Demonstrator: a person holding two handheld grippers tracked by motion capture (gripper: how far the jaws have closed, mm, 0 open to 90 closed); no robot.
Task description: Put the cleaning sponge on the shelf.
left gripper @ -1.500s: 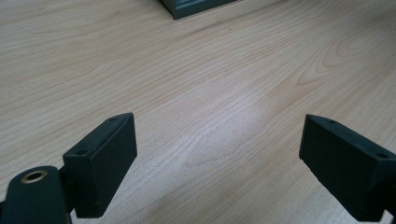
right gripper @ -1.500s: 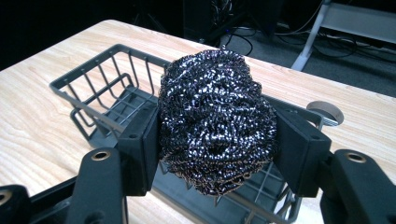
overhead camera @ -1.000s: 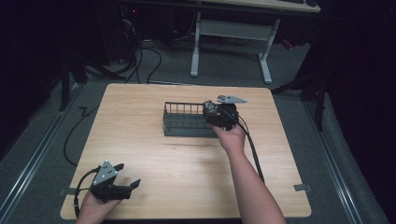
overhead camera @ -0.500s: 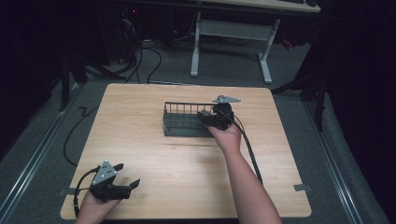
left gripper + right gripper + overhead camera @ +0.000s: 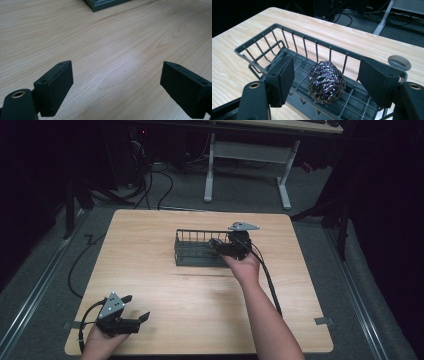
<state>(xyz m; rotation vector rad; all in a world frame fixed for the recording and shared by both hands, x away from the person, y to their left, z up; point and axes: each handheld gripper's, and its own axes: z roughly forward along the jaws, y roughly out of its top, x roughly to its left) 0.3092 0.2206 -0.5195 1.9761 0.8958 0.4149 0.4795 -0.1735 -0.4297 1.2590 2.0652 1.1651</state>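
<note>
Wooden table [image 5: 165,285], white desk frame [image 5: 247,155] behind — floor cables [image 5: 160,180] (tangled)

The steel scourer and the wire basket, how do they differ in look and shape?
The steel scourer is a rounded, shiny, tangled ball; the wire basket is a long, matte, dark grey box of straight bars. The scourer is small and compact, lying in the much larger open basket. Both look like metal.

Right gripper [image 5: 325,75] jaws parted, just closing; left gripper [image 5: 116,85] jaws apparently wide.
</note>
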